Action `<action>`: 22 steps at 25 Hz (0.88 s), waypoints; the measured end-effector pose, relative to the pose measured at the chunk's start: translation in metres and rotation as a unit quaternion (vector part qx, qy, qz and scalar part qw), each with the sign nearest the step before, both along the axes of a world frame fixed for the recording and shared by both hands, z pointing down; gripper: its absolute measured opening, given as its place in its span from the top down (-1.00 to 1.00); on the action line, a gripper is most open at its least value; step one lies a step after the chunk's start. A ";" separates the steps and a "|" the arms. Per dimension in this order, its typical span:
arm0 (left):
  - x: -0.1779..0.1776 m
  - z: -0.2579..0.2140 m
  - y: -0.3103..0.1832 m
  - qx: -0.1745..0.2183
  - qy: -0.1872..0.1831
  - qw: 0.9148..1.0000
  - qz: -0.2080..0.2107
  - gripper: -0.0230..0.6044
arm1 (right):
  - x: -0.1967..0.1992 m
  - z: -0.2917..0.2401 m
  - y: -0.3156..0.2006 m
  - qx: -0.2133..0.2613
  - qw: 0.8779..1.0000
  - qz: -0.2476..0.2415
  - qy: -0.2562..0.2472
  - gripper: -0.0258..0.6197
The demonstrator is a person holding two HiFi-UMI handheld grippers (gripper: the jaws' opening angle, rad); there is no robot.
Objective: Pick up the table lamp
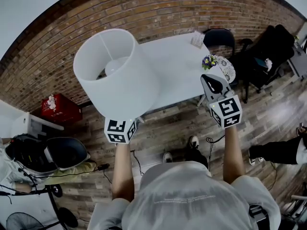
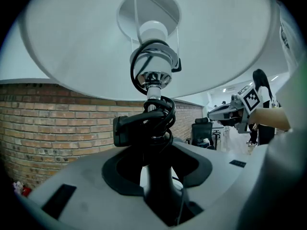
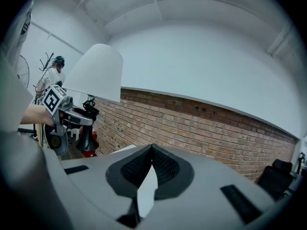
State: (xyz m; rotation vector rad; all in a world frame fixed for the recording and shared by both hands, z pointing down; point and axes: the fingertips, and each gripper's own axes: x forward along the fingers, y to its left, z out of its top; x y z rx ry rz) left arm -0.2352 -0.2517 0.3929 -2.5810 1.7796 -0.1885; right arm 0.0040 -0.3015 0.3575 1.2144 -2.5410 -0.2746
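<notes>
The lamp is held upright in the air, clear of the table. Its stem is pinched by the left gripper, directly below the shade. The right gripper is pressed together, empty, well apart to the right.

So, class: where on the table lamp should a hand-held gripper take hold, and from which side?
Grip the slim black stem below the coiled cable, coming from the side, beneath the shade. The shade is too wide for the jaws; the stem fits between them, as the left hand-held gripper shows.
</notes>
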 end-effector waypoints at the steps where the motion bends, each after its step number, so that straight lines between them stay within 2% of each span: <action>1: 0.000 -0.001 0.002 0.001 -0.001 1.000 0.002 0.42 | -0.001 0.001 0.001 0.000 1.000 -0.001 0.001 0.88; 22: -0.005 0.003 0.004 -0.004 -0.012 1.000 0.012 0.41 | -0.008 0.003 0.006 0.000 1.000 -0.002 0.010 0.88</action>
